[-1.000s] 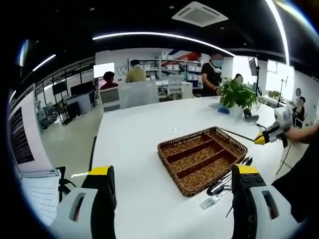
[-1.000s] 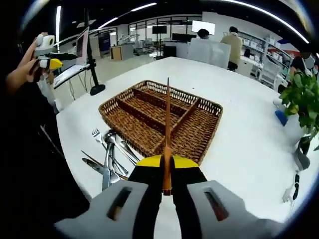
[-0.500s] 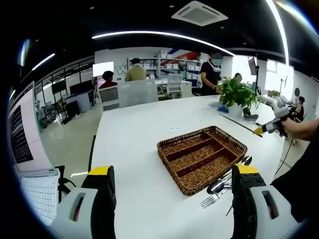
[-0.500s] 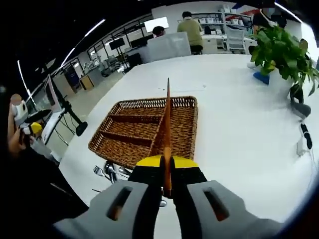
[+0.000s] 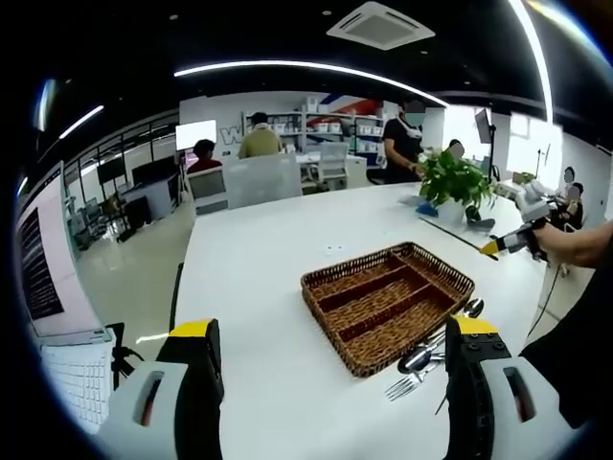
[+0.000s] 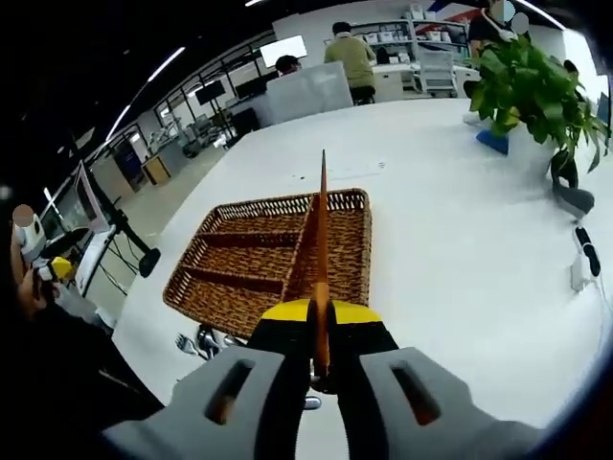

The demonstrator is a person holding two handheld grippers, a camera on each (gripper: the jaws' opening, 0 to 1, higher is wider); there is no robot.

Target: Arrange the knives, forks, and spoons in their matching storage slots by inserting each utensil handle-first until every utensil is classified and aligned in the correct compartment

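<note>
Office interior, open plan, ceiling strip lights; people seated and standing at far desks and shelves; large white counter (image 5: 259, 278) in the foreground.

Basket (image 5: 388, 305): woven wicker, rectangular, divided into long slots; sits on the counter, set diagonally in the left gripper view; slots look bare of utensils from both views.

Utensils (image 5: 428, 364): loose cluster of a fork and spoons lying on the counter, just beside the basket's near edge; in the right gripper view the same cluster (image 6: 203, 342) lies by the basket's lower left corner, partly hidden behind the gripper body.

Knife (image 6: 321, 268): thin, seen edge-on, orange-brown in this light; clamped between the jaws of the right gripper (image 6: 321, 331), projecting straight forward along them; held above the counter, its far end seen over the basket's right part; which end is handle cannot be told. In the left gripper view the knife (image 5: 456, 238) shows as a thin dark line projecting from the right gripper (image 5: 493, 248), held in a hand at the right edge, above the counter and apart from the basket.

Left gripper (image 5: 330, 379): jaws spread wide, nothing between them; raised above the counter's near edge, well apart from the basket.

Plant (image 6: 529, 91): leafy, potted, on the counter beyond the basket.

Laptop (image 5: 67, 359): at the left, beside the counter.
</note>
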